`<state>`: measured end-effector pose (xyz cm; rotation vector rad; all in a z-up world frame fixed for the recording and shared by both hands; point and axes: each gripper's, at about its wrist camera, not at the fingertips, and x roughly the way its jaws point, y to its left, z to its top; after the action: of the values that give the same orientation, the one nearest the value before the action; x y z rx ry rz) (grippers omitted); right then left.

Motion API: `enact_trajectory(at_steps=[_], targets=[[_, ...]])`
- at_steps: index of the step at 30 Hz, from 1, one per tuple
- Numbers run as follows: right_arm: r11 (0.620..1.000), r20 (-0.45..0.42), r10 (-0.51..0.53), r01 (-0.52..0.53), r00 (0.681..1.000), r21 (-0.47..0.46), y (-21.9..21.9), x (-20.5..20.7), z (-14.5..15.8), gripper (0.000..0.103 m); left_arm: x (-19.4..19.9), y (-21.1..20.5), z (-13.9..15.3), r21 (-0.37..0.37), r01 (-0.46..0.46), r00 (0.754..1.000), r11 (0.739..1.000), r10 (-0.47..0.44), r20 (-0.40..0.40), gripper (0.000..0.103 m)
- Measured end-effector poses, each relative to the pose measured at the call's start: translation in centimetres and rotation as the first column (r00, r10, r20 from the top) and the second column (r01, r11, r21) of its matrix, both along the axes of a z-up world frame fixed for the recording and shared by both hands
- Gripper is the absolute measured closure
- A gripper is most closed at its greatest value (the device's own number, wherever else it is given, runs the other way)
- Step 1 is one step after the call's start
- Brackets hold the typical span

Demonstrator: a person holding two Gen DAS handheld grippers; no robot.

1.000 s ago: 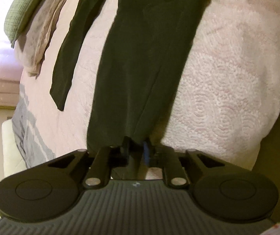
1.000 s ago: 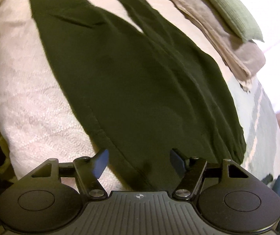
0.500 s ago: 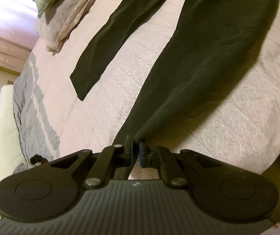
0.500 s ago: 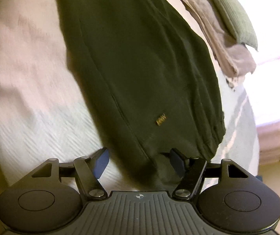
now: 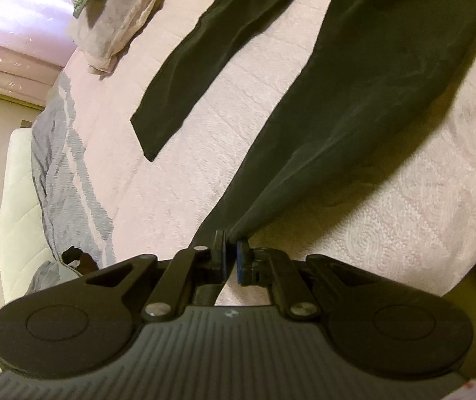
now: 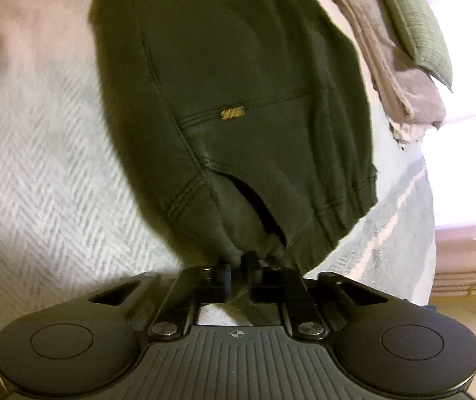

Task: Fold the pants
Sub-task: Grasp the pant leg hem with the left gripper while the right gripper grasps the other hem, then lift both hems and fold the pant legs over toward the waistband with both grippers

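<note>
Here, both grippers' fingers pinch dark fleece pants (image 6: 238,66): left gripper (image 5: 230,250) cuff, right gripper (image 6: 238,268) ribbed waistband.

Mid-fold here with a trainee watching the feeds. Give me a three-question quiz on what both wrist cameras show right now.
1. True or false: the left gripper is shut on the end of one leg of the dark pants.
2. Multiple choice: the right gripper grips the pants at A) a leg cuff, B) the waistband end near the small gold label, C) nothing.
3. Fill in: the pants' free leg lies flat on the ____.

Key:
1. True; fabric runs into the closed jaws.
2. B.
3. Bed, on its pale textured cover.
</note>
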<state>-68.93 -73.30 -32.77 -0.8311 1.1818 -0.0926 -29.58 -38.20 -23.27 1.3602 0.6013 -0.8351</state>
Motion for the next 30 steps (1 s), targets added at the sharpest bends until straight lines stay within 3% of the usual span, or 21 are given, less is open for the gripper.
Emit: enact_trajectory(at_steps=[9, 15, 22, 26, 30], targets=[[0.996, 0.095, -0.084, 0.079, 0.992, 0.050, -0.8, 0.6, 10.4, 0.102, -1.7, 1.8, 8.4, -0.020, -0.077, 0.997, 0.997, 0.077, 0.027, 0.099], [0.997, 0.108, -0.067, 0.061, 0.992, 0.057, -2.8, 3.4, 15.8, 0.102, 0.0, 0.3, 13.4, -0.059, -0.132, 0.991, 0.989, 0.130, -0.039, 0.099], [0.997, 0.061, -0.063, 0.061, 0.996, 0.048, -7.1, 10.5, 19.1, 0.102, 9.2, -6.0, 16.5, -0.044, -0.118, 0.981, 0.992, 0.110, -0.163, 0.099], [0.992, 0.037, -0.116, 0.114, 0.993, 0.049, -10.5, 15.6, 19.2, 0.103, 16.4, -9.7, 16.1, -0.036, -0.101, 0.966, 0.994, 0.090, -0.241, 0.099], [0.986, -0.018, -0.161, 0.161, 0.987, 0.040, -13.8, 20.9, 17.9, 0.102, 24.3, -13.1, 13.9, -0.008, -0.077, 0.948, 0.997, 0.070, -0.311, 0.099]])
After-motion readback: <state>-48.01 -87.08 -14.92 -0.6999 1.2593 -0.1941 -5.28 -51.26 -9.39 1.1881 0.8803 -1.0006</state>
